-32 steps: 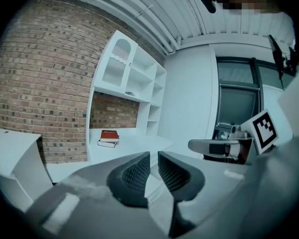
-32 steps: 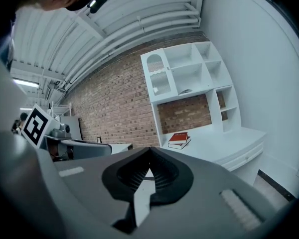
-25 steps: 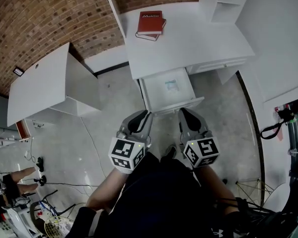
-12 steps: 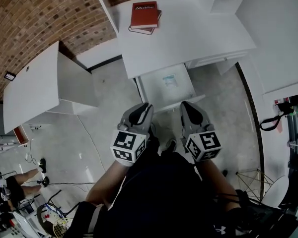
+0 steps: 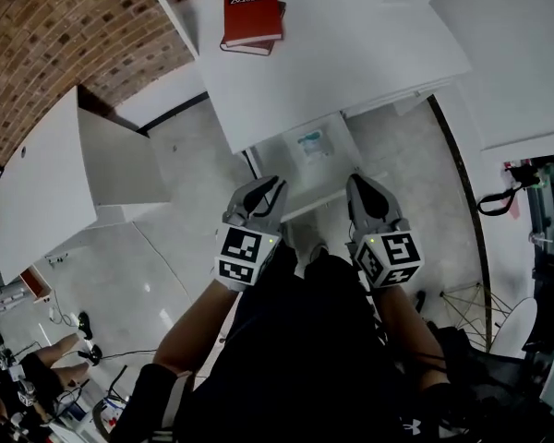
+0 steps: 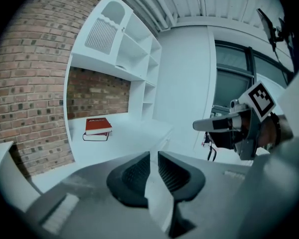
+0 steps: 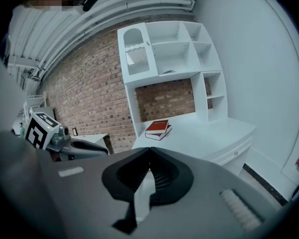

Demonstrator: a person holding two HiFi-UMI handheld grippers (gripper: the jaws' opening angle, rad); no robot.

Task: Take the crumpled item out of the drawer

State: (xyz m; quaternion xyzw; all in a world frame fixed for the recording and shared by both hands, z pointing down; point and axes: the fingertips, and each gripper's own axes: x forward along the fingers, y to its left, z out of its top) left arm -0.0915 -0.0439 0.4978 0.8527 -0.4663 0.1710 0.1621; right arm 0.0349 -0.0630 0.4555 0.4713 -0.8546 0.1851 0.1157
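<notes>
- One crumpled item (image 5: 312, 143) lies in the open drawer (image 5: 338, 155), upper centre, under the desk (image 5: 351, 53).
- Left tool (image 5: 272, 185) narrowly spread, empty; right tool (image 5: 358, 183) pressed together.
- Both hover beside the drawer front, probably poised to reach in.

The drawer (image 5: 292, 175) is white and shallow, and it stands pulled open from under the front edge of the white counter (image 5: 351, 53). Inside it lies the crumpled item (image 5: 311, 143), a small pale, bluish-white wad. It rests on the drawer's bottom toward the back, close to the counter's edge.
</notes>
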